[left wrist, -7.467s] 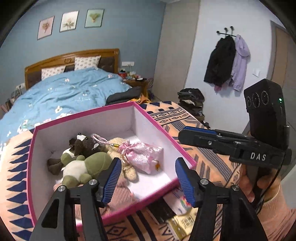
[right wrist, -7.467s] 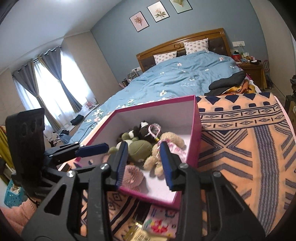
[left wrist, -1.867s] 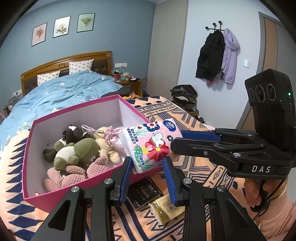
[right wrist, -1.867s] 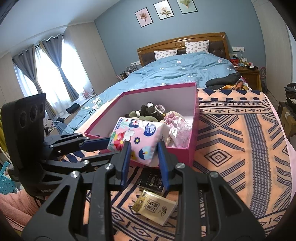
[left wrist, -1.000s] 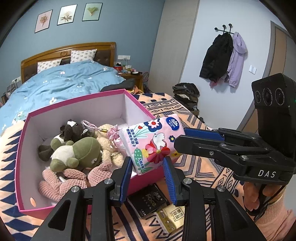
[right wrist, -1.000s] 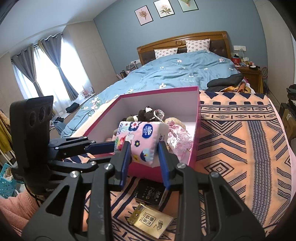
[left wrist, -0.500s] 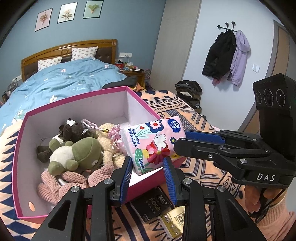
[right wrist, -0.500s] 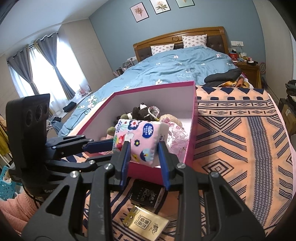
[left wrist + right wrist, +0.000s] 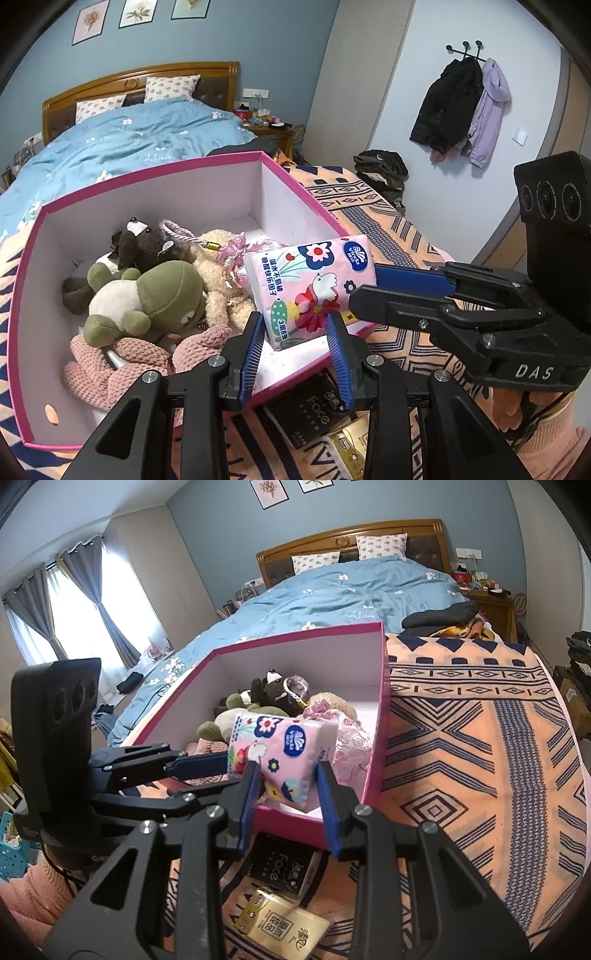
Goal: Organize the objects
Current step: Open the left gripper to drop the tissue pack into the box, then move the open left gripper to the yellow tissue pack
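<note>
While both grippers close in on it from opposite sides, the pink tissue pack (image 9: 310,284) hangs over the near right corner of the pink box (image 9: 155,173). The left gripper (image 9: 295,336) has its blue pads clamped on the pack's lower end. The right gripper (image 9: 284,786) has the pack's other end between its pads, which touch it, and its jaws are opening. In the left wrist view the right gripper (image 9: 373,286) reaches in from the right at the pack's edge; in the right wrist view the left gripper (image 9: 221,764) comes in from the left.

Just behind the pack inside the box lie a pink satin pouch (image 9: 351,746), a cream plush (image 9: 218,280), a green frog plush (image 9: 155,295), a dark brown bear (image 9: 140,243) and a pink knitted toy (image 9: 129,354). In front of the box, on the orange patterned blanket (image 9: 461,757), lie a black packet (image 9: 280,864) and, nearer the camera, a gold packet (image 9: 284,926). Beyond the box is a bed with a blue quilt (image 9: 351,587). Coats (image 9: 465,107) hang on the wall at right.
</note>
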`<control>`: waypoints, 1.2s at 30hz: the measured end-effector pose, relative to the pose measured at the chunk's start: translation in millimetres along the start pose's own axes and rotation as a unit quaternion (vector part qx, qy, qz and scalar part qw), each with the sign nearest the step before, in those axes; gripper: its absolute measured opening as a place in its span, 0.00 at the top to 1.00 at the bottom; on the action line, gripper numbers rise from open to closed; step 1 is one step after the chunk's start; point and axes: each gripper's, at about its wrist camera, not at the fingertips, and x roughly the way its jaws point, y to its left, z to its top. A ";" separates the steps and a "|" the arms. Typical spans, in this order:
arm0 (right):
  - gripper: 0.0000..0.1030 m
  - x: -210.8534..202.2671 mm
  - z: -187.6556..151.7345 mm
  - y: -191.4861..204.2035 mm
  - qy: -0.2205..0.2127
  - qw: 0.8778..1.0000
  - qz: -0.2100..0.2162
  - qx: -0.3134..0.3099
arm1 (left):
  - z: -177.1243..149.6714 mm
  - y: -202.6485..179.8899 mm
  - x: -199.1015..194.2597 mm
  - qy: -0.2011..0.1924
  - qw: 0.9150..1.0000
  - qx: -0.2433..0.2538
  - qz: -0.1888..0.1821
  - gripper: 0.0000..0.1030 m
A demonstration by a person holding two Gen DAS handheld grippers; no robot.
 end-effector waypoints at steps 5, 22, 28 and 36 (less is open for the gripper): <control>0.61 6.3 -0.6 -0.6 0.009 1.000 -0.008 0.004 | 1.2 2.1 4.0 0.005 1.000 -0.001 -0.002 0.67; 0.58 -6.8 -4.9 -4.8 -0.011 1.000 0.004 0.022 | -11.9 -5.9 -14.4 -0.041 0.999 0.021 0.029 0.44; 0.56 -25.9 -15.4 2.1 -0.030 0.999 0.020 0.013 | -29.1 -20.9 -45.7 -0.083 0.995 0.048 0.042 0.34; 0.49 -49.6 -43.1 11.8 -0.031 0.999 0.032 -0.006 | -61.6 -31.2 -75.1 -0.099 0.993 0.065 0.030 0.31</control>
